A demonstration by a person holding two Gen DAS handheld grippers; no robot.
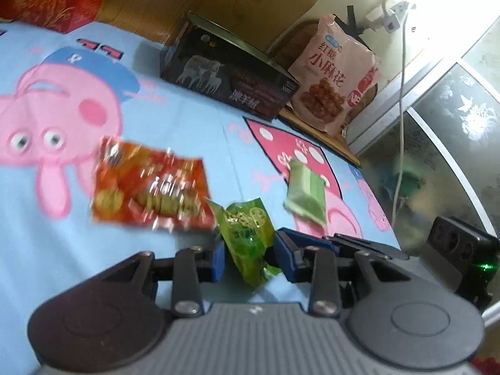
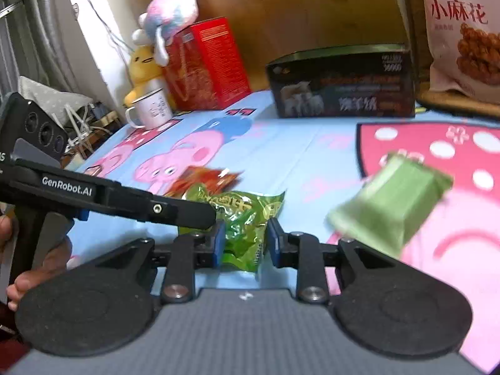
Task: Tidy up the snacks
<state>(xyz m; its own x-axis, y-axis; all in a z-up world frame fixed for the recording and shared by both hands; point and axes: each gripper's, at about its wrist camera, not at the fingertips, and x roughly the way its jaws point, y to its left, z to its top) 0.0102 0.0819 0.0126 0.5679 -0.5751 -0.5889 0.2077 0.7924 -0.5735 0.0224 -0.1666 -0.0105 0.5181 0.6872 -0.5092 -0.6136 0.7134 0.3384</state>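
A crinkled green snack packet (image 1: 247,237) (image 2: 247,225) is held just above the blue cartoon cloth (image 1: 193,125). My left gripper (image 1: 250,251) is shut on it, blue pads pressing both sides. My right gripper (image 2: 245,239) is shut on what looks like the same packet, from the other side. In the right wrist view the left gripper's black finger (image 2: 187,214) comes in from the left to the packet's edge. A red snack packet (image 1: 150,190) (image 2: 206,179) lies just beyond. A pale green packet (image 1: 304,193) (image 2: 390,206) lies to the right.
A dark box (image 1: 228,75) (image 2: 340,81) stands at the cloth's far edge, with a pink snack bag (image 1: 334,75) (image 2: 459,31) beside it. A red box (image 2: 206,65), a white mug (image 2: 150,109) and plush toys (image 2: 168,18) fill the far left. A person's hand (image 2: 40,265) holds the left gripper's handle.
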